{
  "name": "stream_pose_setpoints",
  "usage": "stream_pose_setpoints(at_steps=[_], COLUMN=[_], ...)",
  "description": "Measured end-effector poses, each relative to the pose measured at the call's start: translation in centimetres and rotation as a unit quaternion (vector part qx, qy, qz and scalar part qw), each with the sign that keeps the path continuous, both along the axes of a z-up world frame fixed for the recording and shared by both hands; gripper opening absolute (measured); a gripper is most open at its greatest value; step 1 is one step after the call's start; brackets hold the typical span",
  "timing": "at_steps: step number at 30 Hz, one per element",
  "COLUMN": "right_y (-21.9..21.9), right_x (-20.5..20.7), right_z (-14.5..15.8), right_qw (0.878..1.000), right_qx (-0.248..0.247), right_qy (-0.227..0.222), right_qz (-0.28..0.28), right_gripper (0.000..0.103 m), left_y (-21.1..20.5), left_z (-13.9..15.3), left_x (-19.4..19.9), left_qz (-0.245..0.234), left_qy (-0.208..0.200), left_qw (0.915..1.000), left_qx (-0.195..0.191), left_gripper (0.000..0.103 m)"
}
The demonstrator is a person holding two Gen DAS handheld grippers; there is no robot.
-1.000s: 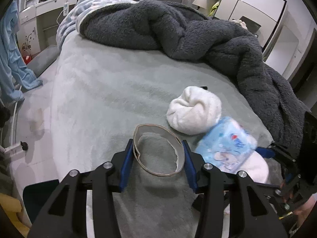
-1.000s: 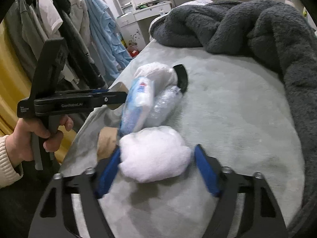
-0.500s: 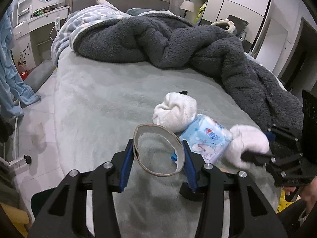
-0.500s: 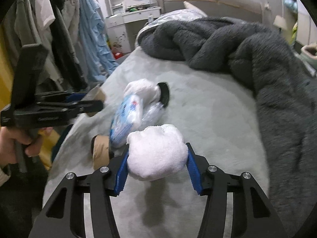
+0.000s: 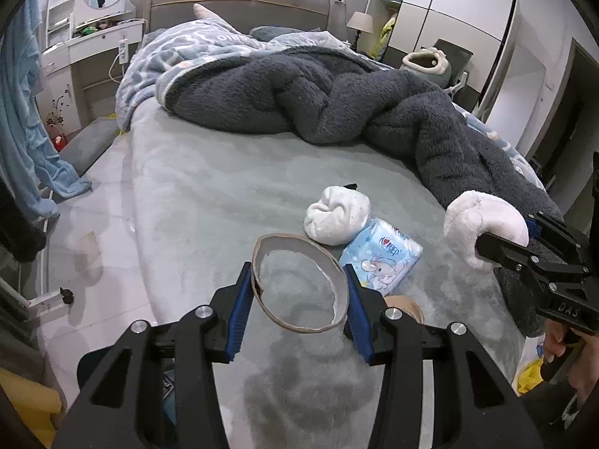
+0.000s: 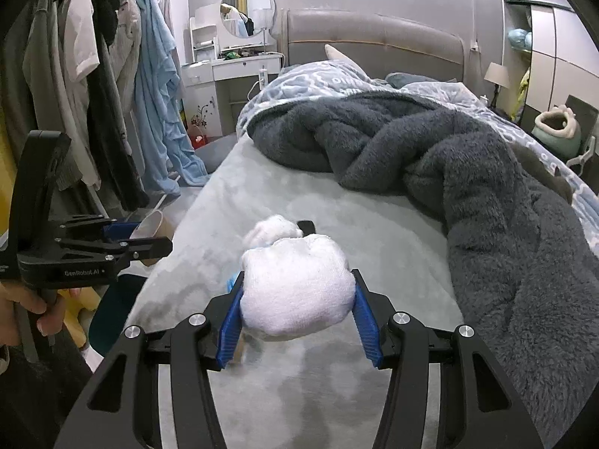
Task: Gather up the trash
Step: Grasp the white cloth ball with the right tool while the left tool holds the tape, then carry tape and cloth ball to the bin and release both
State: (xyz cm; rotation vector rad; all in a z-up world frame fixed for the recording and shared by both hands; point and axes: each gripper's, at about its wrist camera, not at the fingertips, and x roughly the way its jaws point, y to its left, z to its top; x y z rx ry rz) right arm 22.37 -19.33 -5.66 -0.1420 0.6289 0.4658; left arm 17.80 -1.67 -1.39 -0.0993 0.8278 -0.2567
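My left gripper (image 5: 299, 292) is shut on a brown paper cup (image 5: 299, 284), held by its rim above the bed; the cup also shows in the right wrist view (image 6: 153, 230). My right gripper (image 6: 297, 308) is shut on a white balled-up sock (image 6: 295, 288), lifted above the bed; it also shows in the left wrist view (image 5: 483, 224). On the grey-green bed sheet (image 5: 224, 202) lie a second white balled sock (image 5: 337, 215), a blue tissue pack (image 5: 382, 258) and a brown object (image 5: 406, 305) partly hidden behind my left finger.
A dark grey fleece blanket (image 5: 337, 101) is heaped across the far and right side of the bed. A dark bin (image 6: 116, 310) stands on the floor by the bed's left corner. Clothes (image 6: 93, 75) hang at left. A white dresser (image 6: 232, 75) stands by the headboard.
Both grippers have risen and pulled back from the bed. The right gripper closed on the white sock and lifted it clear of the tissue pack. The left still holds the cup.
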Motion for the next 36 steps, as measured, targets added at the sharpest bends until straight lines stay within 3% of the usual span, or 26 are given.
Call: stream_pose_setpoints(at_steps=[13, 36], right_y=[5.4, 15.9], right_x=[-1.2, -0.7], right_z=[2.7, 3.1], right_qw=[0.999, 0.994], right_qx=[-0.009, 0.013], right_qy=[-0.039, -0.019], right_qz=[0.031, 0.104], right_gripper=[0.053, 0.053], left_y=[4.4, 14.8], left_z=[-1.7, -6.1], left_x=[-1.4, -2.6], left_qz=[0.038, 0.112], left_qy=[0.032, 0.105], left_qw=[0.9986, 0.9875], left_qx=[0.014, 0.035], left_gripper=[0.049, 0.050])
